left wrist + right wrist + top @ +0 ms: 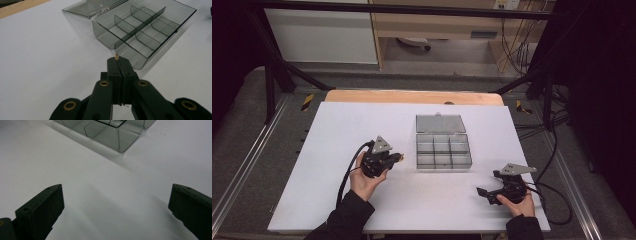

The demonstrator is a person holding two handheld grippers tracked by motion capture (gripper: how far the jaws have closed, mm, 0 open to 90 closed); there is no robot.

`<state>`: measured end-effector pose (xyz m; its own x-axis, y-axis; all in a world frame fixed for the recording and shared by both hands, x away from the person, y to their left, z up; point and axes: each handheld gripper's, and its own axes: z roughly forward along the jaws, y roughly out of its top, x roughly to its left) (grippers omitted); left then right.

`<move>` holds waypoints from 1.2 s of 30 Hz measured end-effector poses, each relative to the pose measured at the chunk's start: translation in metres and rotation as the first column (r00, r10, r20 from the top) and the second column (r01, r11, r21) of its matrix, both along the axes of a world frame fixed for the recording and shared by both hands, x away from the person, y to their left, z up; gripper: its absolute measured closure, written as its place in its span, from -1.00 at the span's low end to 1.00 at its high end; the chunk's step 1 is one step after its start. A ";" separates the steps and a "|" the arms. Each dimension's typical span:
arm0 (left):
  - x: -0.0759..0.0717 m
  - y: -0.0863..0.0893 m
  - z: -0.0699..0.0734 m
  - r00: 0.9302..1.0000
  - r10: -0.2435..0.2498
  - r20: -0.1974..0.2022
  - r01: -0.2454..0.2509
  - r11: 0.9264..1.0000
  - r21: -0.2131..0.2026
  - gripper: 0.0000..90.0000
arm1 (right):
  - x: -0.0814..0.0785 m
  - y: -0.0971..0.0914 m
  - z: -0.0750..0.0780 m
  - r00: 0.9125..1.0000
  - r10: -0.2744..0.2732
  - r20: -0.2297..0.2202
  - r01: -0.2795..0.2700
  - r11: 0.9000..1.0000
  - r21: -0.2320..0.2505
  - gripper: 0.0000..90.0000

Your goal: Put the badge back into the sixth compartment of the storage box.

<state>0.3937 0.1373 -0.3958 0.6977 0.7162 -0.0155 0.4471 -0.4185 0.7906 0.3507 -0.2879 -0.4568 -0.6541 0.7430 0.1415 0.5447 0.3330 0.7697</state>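
A clear grey compartment box (443, 151) lies open mid-table, its lid (440, 123) folded back flat. In the left gripper view the box (147, 30) has several empty cells split by dividers. My left gripper (398, 158) hovers just left of the box, shut on a tiny brass-coloured part (116, 57) that pokes out between its pads. Its tips point at the box's near corner. My right gripper (484, 194) rests low at the table's front right, jaws wide apart with bare table between them (115, 202). A corner of the box (120, 135) lies ahead of it.
A white sheet (337, 150) covers the table, with a wooden edge (412, 96) at the back. Black cables trail from both grippers toward the front and right side. Metal rails and dark frame legs flank the table.
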 end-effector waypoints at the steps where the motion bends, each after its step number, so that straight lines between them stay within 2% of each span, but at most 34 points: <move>1: 0.000 0.000 0.000 1.000 0.000 0.000 0.000 1.000 -0.001 0.97 | 0.000 0.000 0.000 1.000 0.000 0.000 0.000 1.000 0.000 -0.99; 19: -0.009 -0.007 0.014 0.999 -0.031 0.014 0.032 0.999 -0.037 0.97 | 0.000 0.000 0.000 1.000 -0.001 0.000 0.001 1.000 -0.003 -0.99; 36: -0.013 -0.018 0.025 0.998 -0.058 0.011 0.059 0.997 -0.058 0.97 | 0.000 -0.001 0.000 1.000 -0.003 0.004 0.003 1.000 -0.005 -0.99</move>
<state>0.3806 0.1193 -0.3705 0.7388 0.6721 -0.0500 0.4161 -0.3965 0.8184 0.3504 -0.2884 -0.4565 -0.6523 0.7457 0.1355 0.5429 0.3350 0.7701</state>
